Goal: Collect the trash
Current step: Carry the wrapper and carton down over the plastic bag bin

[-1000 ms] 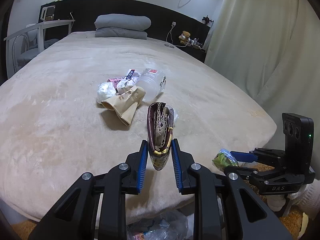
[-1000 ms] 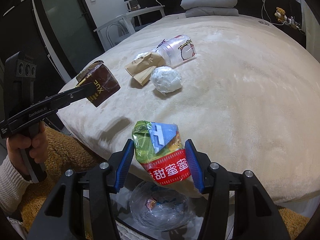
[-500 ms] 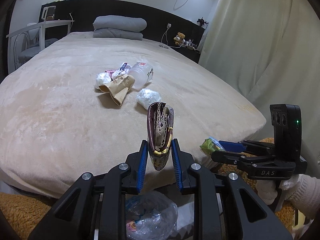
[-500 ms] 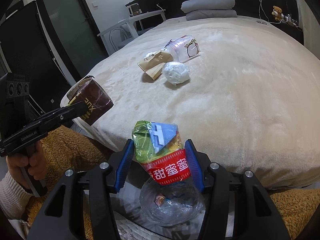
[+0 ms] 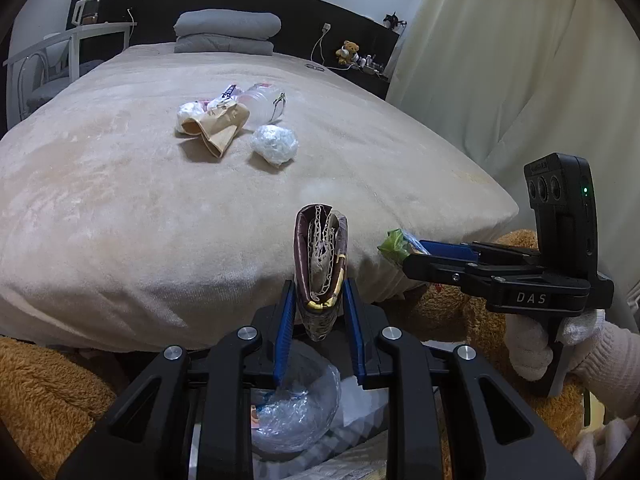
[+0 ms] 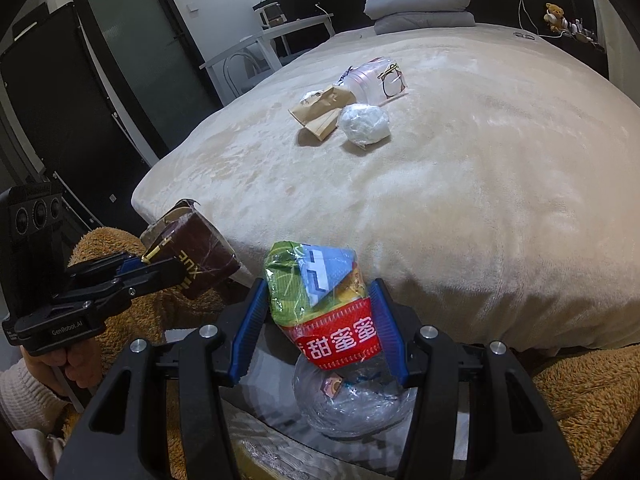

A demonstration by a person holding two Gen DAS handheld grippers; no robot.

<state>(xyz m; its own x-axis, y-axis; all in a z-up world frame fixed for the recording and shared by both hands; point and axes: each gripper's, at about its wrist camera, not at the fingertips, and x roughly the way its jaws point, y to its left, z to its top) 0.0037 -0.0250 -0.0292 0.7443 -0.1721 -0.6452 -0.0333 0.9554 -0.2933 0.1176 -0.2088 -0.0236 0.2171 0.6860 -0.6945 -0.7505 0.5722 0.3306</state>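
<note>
Nearest, the left gripper point(image 5: 318, 312) clamps a brown carton point(image 5: 320, 268) and the right gripper point(image 6: 320, 316) clamps a green-and-red snack packet point(image 6: 320, 300), both above a clear plastic bag point(image 6: 352, 404); farther off, a paper bag point(image 6: 320, 112), foil ball point(image 6: 364, 123) and plastic bottle point(image 6: 376, 80) lie on the bed point(image 6: 480, 200).

Dim, even indoor light falls from above on the beige bed point(image 5: 200, 208), leaving soft shadows beneath the paper bag point(image 5: 218, 128) and the white plastic wad point(image 6: 364, 123). Fisheye distortion bulges the mattress and blackens every corner. Near objects stay sharp; the far pillows point(image 5: 228, 32) and the door point(image 6: 132, 36) look softer. The clear bag point(image 6: 352, 404) glints faintly.
</note>
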